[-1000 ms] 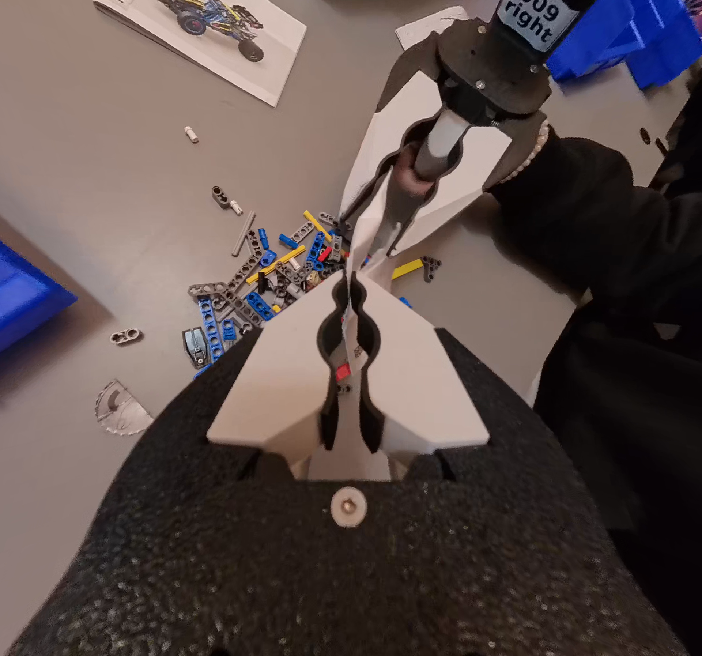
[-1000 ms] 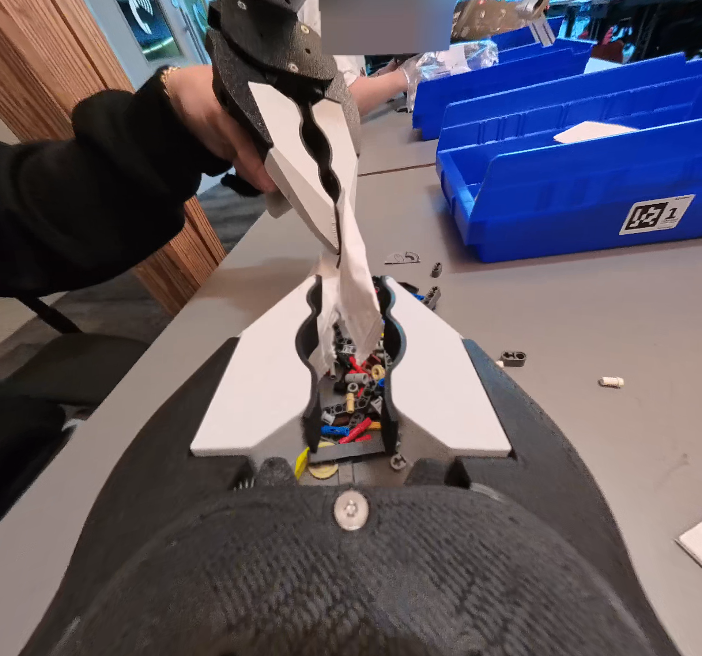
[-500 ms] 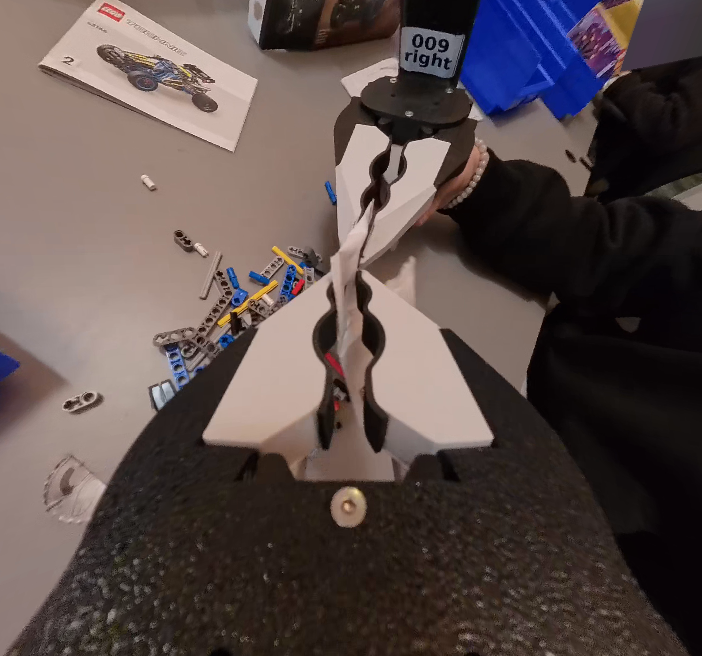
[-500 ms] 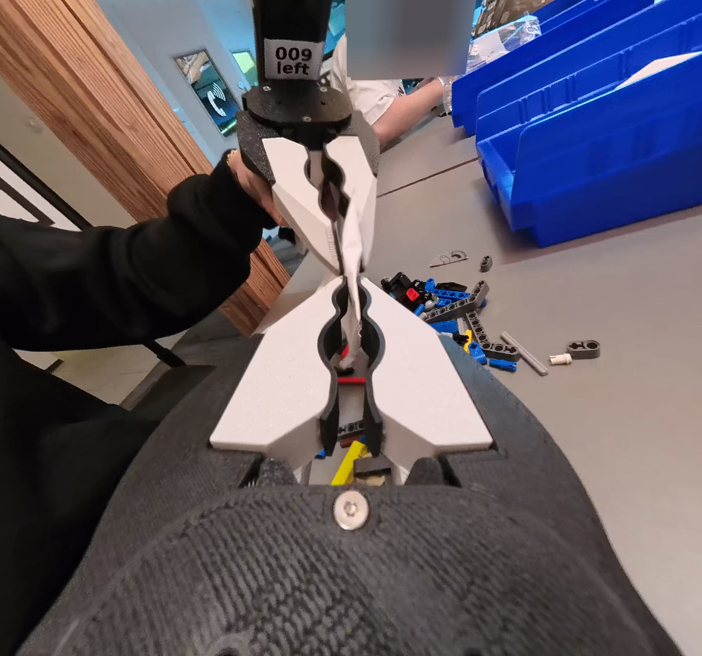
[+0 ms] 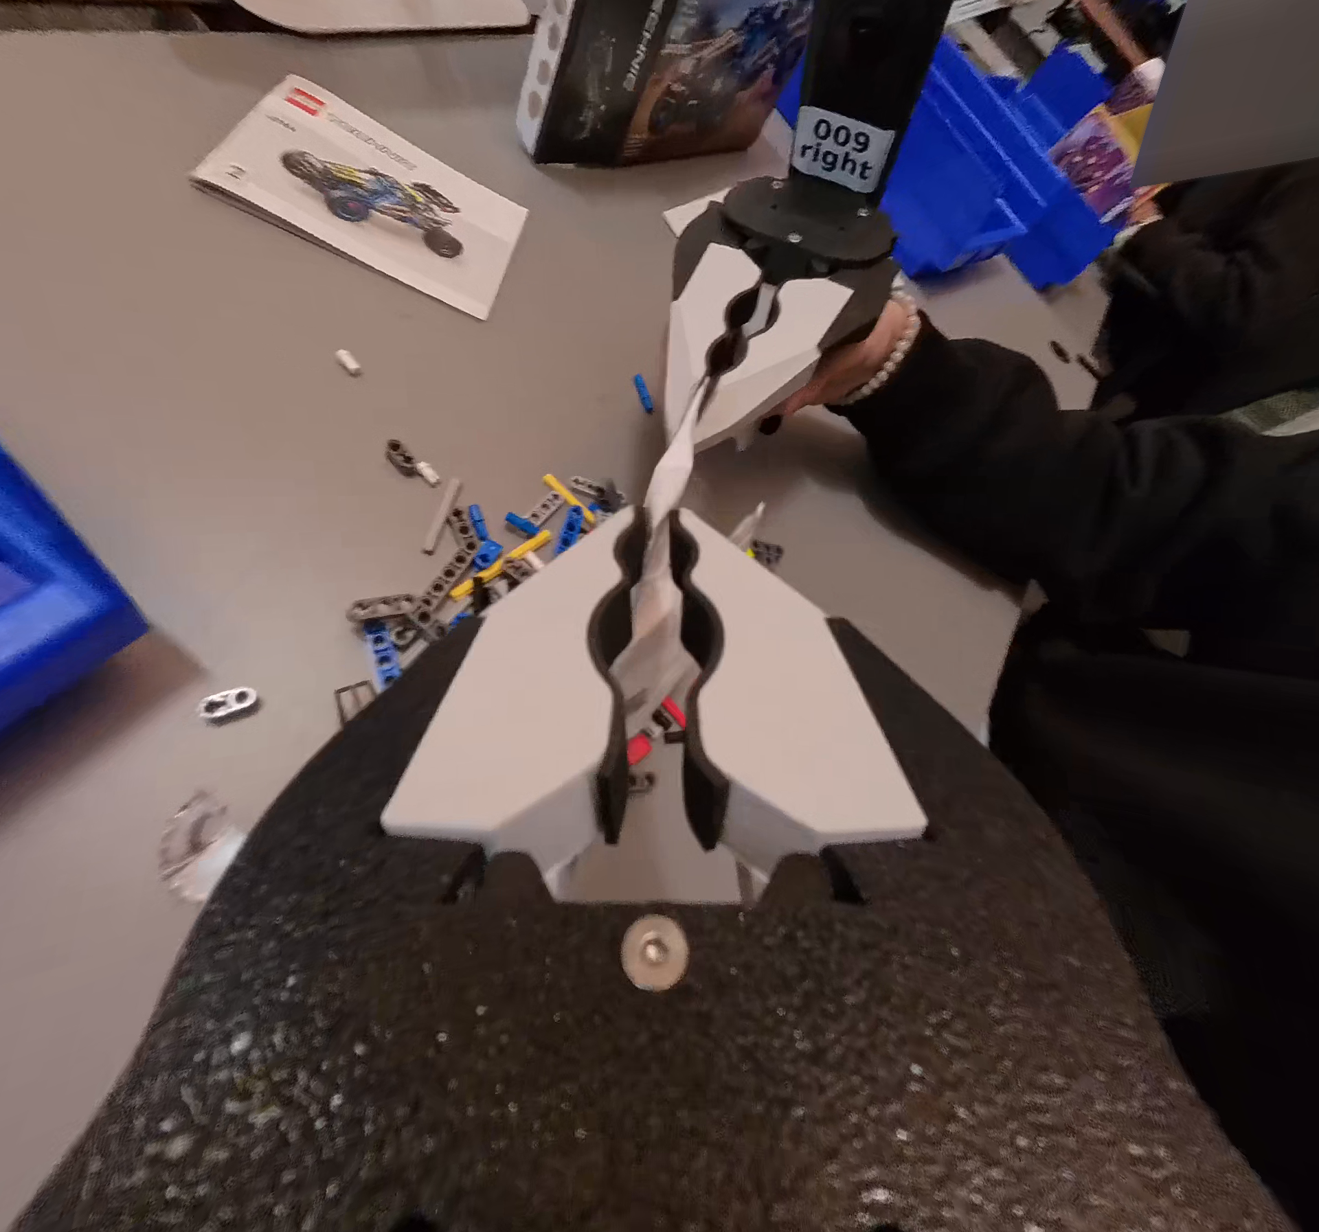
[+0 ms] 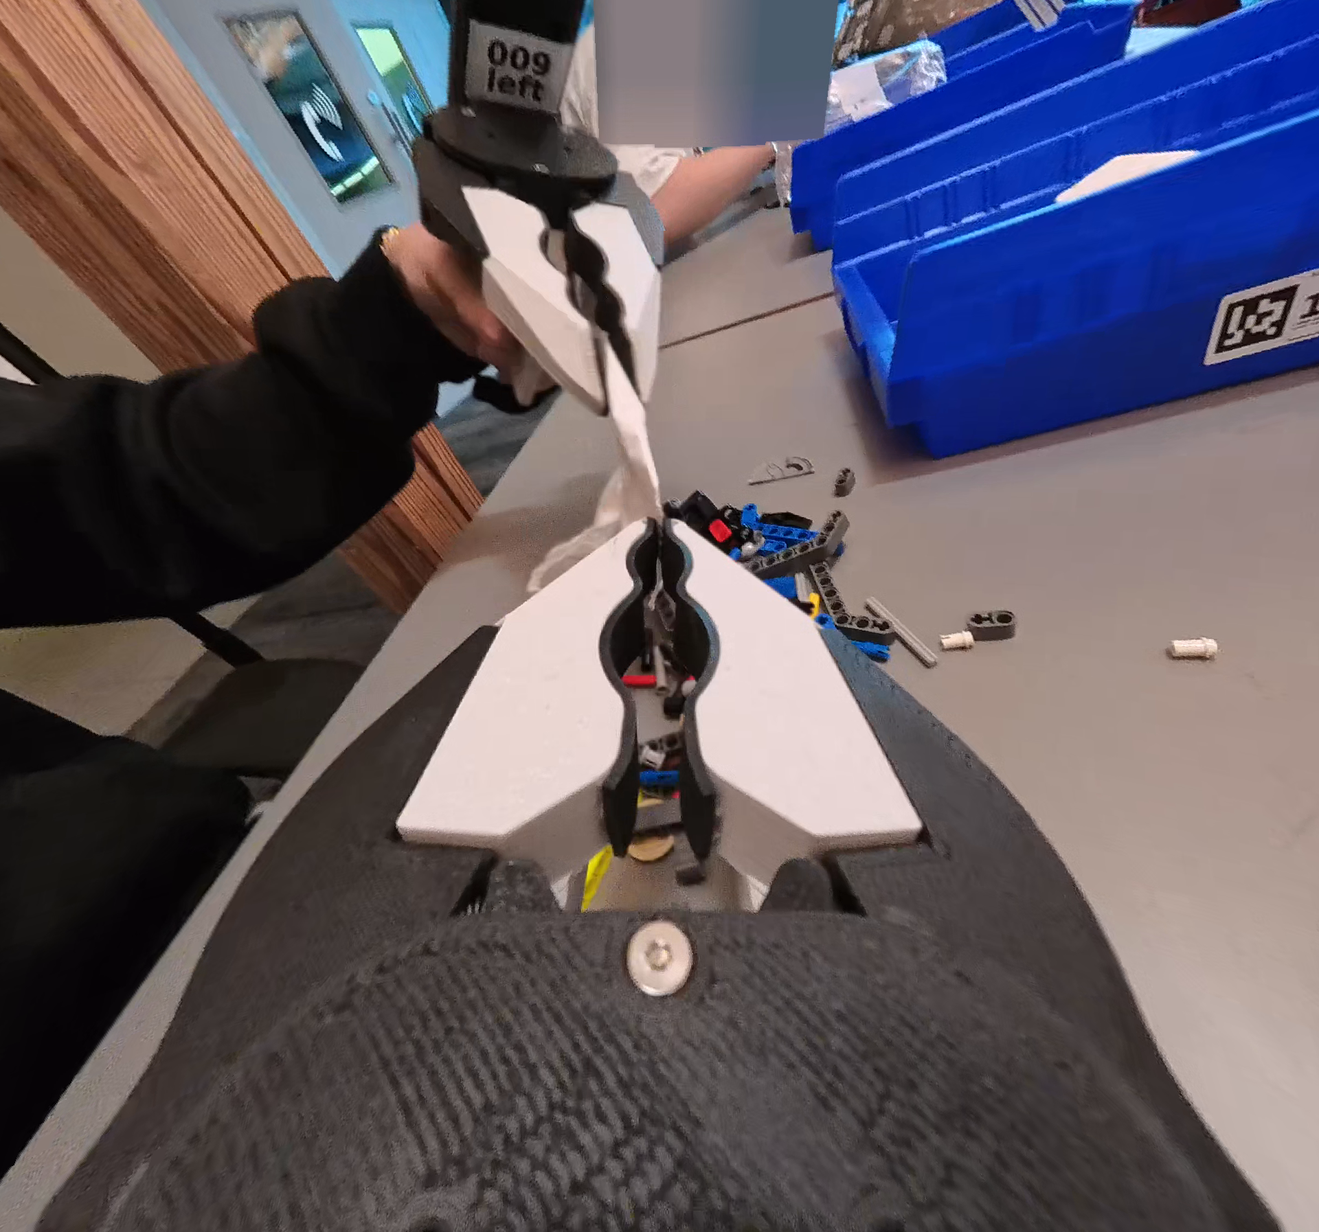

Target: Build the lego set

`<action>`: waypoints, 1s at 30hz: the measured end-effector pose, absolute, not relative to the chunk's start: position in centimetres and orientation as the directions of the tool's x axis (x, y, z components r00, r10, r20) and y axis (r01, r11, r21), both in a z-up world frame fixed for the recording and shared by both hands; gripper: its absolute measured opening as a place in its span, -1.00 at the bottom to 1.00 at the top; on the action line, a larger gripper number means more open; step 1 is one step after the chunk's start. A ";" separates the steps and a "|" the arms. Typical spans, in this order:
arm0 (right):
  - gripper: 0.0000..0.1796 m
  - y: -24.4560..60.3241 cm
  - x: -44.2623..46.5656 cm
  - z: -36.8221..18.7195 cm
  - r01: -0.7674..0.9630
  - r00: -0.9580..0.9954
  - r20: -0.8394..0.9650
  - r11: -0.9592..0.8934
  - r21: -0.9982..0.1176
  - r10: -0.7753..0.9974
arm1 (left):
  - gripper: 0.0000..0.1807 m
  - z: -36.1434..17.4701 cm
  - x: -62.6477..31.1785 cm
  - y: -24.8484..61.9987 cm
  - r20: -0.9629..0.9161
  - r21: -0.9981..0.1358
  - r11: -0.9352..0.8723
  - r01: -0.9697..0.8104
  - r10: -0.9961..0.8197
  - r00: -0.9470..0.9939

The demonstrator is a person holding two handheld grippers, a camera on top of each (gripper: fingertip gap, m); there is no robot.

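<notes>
Grey tabletop (image 5: pixel 178 413) fills the left wrist view: left gripper (image 5: pixel 653 520) up close, tips pinched tight on a twisted white paper bag (image 5: pixel 667 477), which stretches across to the right gripper (image 5: pixel 703 388) opposite, also clamped on it w/ tips together. Loose lego pieces (image 5: pixel 457 570) lie scattered on the table under and just left of the bag; instruction booklet (image 5: pixel 364 195) further back, set box (image 5: pixel 664 35) standing behind it, blue bins (image 5: pixel 978 177) off to the right. Over to the right wrist view: right gripper (image 6: pixel 655 528) nipped shut on the bag's (image 6: pixel 632 441) lower end, left gripper (image 6: pixel 617 388) above holding the upper end, bag taut betw. them. Lego pieces (image 6: pixel 792 548) sit just right of the tips, a few strays (image 6: pixel 992 625) well apart, blue bin (image 6: pixel 1070 313) behind.
</notes>
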State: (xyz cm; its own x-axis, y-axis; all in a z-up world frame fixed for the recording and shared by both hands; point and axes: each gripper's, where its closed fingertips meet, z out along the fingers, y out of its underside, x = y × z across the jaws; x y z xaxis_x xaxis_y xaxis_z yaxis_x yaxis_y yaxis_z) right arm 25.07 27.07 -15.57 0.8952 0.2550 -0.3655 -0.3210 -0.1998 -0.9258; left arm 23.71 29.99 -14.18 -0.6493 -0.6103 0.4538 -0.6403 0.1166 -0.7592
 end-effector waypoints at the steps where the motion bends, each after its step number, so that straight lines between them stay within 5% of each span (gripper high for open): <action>1: -1.00 27.1 25.1 -15.1 -0.343 0.888 -0.381 -0.179 -0.922 0.259 | -0.98 -14.0 23.7 30.1 0.436 -0.771 0.123 -0.625 -0.614 -0.658; 11: -1.00 28.0 24.4 -15.6 -0.320 0.896 -0.362 -0.191 -0.928 0.259 | -1.00 -15.5 24.5 30.2 0.299 -0.769 0.232 -0.596 -0.694 -0.655; 23: -1.00 26.8 24.9 -13.7 -0.357 0.876 -0.374 -0.111 -0.927 0.304 | -1.00 -13.4 23.8 29.1 0.439 -0.802 0.098 -0.589 -0.573 -0.692; 30: -0.58 25.6 25.4 -12.6 0.087 0.976 0.078 -0.035 -0.996 0.203 | -1.00 -11.3 23.5 29.7 0.656 -0.728 -0.102 -0.678 -0.390 -0.646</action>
